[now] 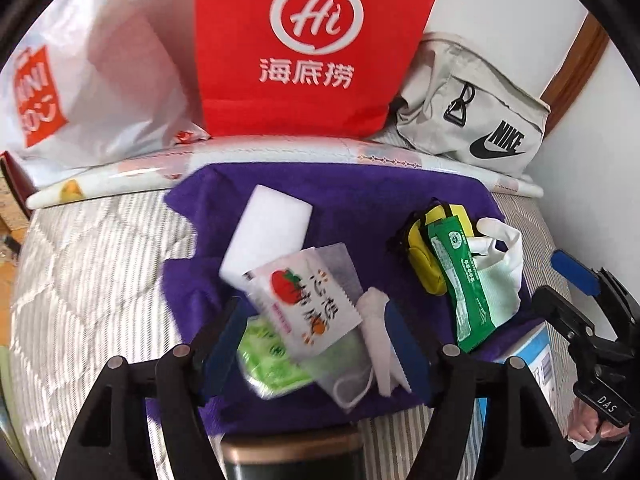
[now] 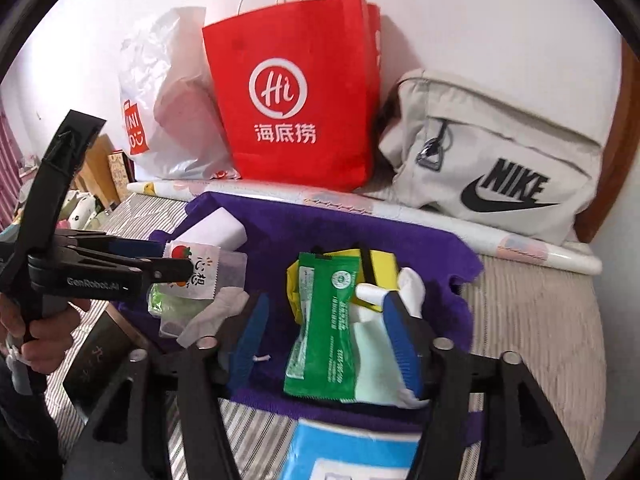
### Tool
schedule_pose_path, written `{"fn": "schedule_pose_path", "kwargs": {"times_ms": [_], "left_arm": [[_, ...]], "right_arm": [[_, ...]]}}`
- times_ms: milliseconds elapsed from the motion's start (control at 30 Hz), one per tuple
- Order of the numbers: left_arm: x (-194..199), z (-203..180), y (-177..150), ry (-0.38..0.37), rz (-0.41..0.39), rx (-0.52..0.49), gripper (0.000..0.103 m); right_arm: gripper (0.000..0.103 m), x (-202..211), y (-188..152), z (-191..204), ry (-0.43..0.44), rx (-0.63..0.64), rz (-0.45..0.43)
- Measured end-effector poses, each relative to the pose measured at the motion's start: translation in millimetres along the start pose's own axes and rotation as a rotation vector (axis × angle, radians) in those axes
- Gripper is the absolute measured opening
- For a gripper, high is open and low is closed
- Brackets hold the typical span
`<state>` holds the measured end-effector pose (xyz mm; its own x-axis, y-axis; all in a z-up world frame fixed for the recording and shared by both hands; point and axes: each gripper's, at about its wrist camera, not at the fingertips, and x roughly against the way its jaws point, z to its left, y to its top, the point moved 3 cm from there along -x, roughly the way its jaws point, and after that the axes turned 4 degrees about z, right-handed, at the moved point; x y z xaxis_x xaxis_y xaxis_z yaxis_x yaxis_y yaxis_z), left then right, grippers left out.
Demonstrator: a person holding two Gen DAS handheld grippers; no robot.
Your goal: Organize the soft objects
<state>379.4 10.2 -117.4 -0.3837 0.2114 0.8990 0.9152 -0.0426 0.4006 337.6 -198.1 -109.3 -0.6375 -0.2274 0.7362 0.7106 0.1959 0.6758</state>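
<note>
On the purple towel, the left gripper is seen parted around the strawberry sachet, nothing gripped. The right gripper is parted around the green packet; its blue box appears fully only there.

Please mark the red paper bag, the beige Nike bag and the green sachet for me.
red paper bag (image 2: 292, 92): right wrist view, on its white round logo.
beige Nike bag (image 2: 504, 168): right wrist view, on its front panel above the lettering.
green sachet (image 2: 324, 320): right wrist view, mid-length on its printed face.
</note>
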Motion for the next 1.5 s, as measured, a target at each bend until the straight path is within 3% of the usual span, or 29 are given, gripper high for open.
{"fn": "schedule_pose_path", "kwargs": {"times_ms": [200,533,767,933,1133,1500], "left_arm": [[36,0,-20,0.023,-0.075,0.017,0.070],[104,-22,-75,0.038,-0.161,-0.011,0.084],[144,-42,-118,0.045,-0.217,-0.019,0.091],[163,-54,-148,0.075,-0.244,-0.037,0.094],[182,-62,-176,0.010,-0.252,-0.021,0.094],[204,-60,-202,0.010,-0.285,0.010,0.094]], "right_arm": [[0.072,32,-13,-2,-0.019,-0.041,-0.011],[0.089,110,-41,14,-0.013,-0.035,-0.079],[0.094,151,-69,30,-0.010,-0.049,-0.090],[0.102,179,-93,38,-0.051,-0.057,-0.110],[0.103,208,-119,46,-0.063,-0.081,-0.123],[0.103,228,-146,44,-0.088,-0.156,-0.088]]}}
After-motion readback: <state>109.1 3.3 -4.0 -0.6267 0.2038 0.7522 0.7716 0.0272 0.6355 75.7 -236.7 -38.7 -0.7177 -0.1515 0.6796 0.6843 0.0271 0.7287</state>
